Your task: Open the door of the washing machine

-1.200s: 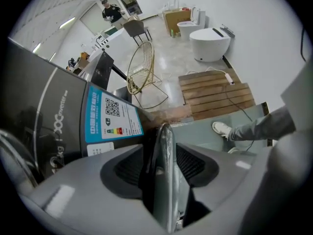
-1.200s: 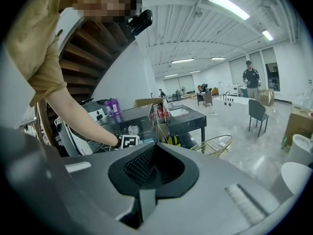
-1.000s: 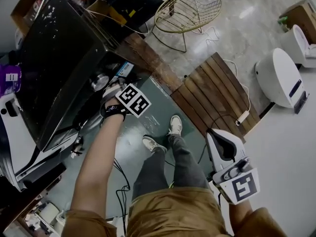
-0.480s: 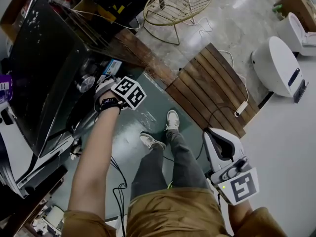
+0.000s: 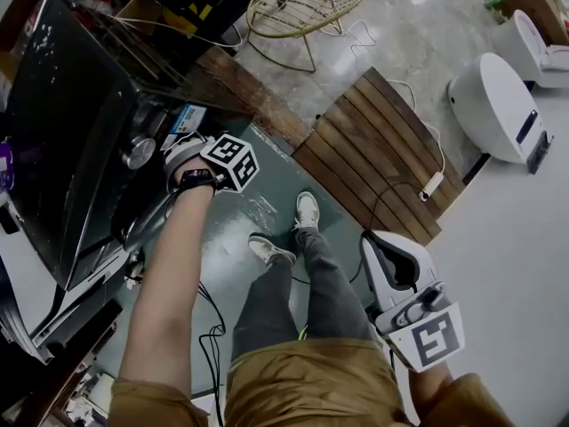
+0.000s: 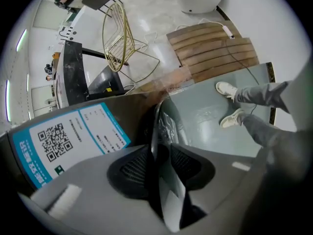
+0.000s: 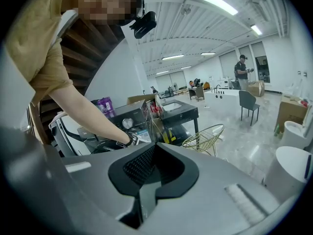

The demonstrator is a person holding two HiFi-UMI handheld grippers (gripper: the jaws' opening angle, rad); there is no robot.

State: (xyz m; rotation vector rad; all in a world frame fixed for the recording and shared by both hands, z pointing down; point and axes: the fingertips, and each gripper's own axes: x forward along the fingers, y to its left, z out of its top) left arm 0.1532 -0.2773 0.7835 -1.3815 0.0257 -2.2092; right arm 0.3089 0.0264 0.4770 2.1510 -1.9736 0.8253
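Note:
The dark washing machine (image 5: 71, 114) stands at the left of the head view, with a round knob (image 5: 138, 152) and a blue-edged QR sticker (image 6: 63, 141) on its front. My left gripper (image 5: 182, 160) is pressed against that front, just below the sticker. In the left gripper view, the thin dark rim of the round door (image 6: 155, 126) runs between its pads, and the left gripper (image 6: 157, 155) is shut on it. My right gripper (image 5: 378, 243) hangs at the lower right, far from the machine. Its jaws are shut and nothing is in the right gripper (image 7: 154, 155).
My feet (image 5: 307, 212) stand on a green floor mat in front of the machine. A wooden slat mat (image 5: 373, 140) with a power strip (image 5: 433, 185) lies to the right, a gold wire chair (image 5: 302, 3) behind it and white bathroom fixtures (image 5: 493, 105) at the far right. Cables (image 5: 213, 327) trail near the machine's base.
My left gripper has sunk a little and tilted more steeply against the machine's front. The right gripper has barely moved.

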